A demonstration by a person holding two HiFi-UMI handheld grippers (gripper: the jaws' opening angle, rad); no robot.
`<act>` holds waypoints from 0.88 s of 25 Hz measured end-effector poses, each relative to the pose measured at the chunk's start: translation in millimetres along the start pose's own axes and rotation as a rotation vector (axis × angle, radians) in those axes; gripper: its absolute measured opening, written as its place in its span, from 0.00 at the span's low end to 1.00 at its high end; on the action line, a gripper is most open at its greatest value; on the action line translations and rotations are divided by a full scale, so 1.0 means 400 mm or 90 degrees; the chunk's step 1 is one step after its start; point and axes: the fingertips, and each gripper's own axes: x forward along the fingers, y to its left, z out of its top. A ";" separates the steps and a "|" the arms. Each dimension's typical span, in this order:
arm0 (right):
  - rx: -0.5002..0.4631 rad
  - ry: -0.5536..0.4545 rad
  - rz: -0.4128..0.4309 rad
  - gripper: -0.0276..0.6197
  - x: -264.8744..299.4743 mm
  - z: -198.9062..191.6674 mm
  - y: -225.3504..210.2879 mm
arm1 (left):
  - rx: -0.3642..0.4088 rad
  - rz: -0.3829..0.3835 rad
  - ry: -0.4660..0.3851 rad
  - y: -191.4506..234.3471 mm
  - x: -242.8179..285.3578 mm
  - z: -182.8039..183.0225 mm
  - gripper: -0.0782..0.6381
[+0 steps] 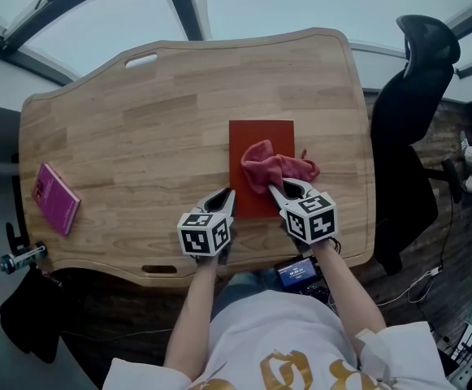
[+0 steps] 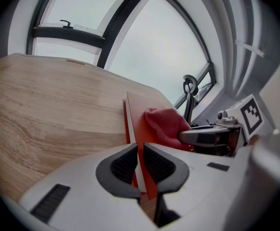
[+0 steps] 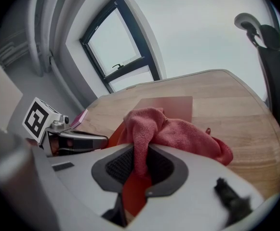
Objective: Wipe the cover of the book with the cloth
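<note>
Book (image 1: 260,140) clamped by left gripper (image 2: 140,163), cloth (image 3: 178,134) by right gripper (image 3: 139,166), clearest in gripper views.

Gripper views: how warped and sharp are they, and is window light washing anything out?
Left gripper view: fisheye-bent with black corners, windows washed to flat pale grey, book edge sharp, left tool body soft. Right gripper view: same bending, cloth weave crisp, lower right corner blurred. Head view: even light, table edges bowed, no glare.
</note>
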 end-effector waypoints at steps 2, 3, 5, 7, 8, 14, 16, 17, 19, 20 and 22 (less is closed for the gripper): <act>-0.004 0.001 -0.002 0.16 -0.001 -0.005 0.004 | -0.001 0.000 0.001 0.002 0.000 -0.001 0.17; -0.007 0.000 -0.004 0.16 -0.002 -0.008 0.006 | -0.003 0.000 0.001 0.002 0.001 -0.002 0.18; -0.016 -0.004 -0.010 0.16 -0.005 -0.014 0.009 | -0.007 -0.001 0.001 0.002 0.002 -0.001 0.17; -0.020 -0.009 -0.015 0.16 -0.008 -0.021 0.014 | -0.005 0.000 0.001 0.001 0.002 -0.001 0.17; -0.021 -0.010 -0.017 0.16 -0.010 -0.024 0.016 | -0.004 0.000 0.002 0.002 0.002 -0.001 0.17; -0.024 -0.008 -0.022 0.16 -0.013 -0.036 0.022 | -0.001 0.003 0.009 0.001 0.000 -0.003 0.17; -0.022 -0.006 -0.025 0.16 -0.016 -0.041 0.025 | 0.003 0.005 0.011 0.001 0.001 -0.004 0.17; -0.021 -0.006 -0.025 0.16 -0.018 -0.044 0.027 | 0.005 0.007 0.012 0.001 0.001 -0.004 0.17; -0.020 -0.007 -0.027 0.16 -0.021 -0.050 0.031 | 0.005 0.008 0.013 0.001 0.002 -0.004 0.17; -0.020 -0.009 -0.029 0.16 -0.021 -0.052 0.031 | 0.006 0.010 0.014 0.001 0.003 -0.004 0.17; -0.022 -0.008 -0.030 0.16 -0.020 -0.053 0.031 | 0.005 0.012 0.016 0.001 0.004 -0.003 0.17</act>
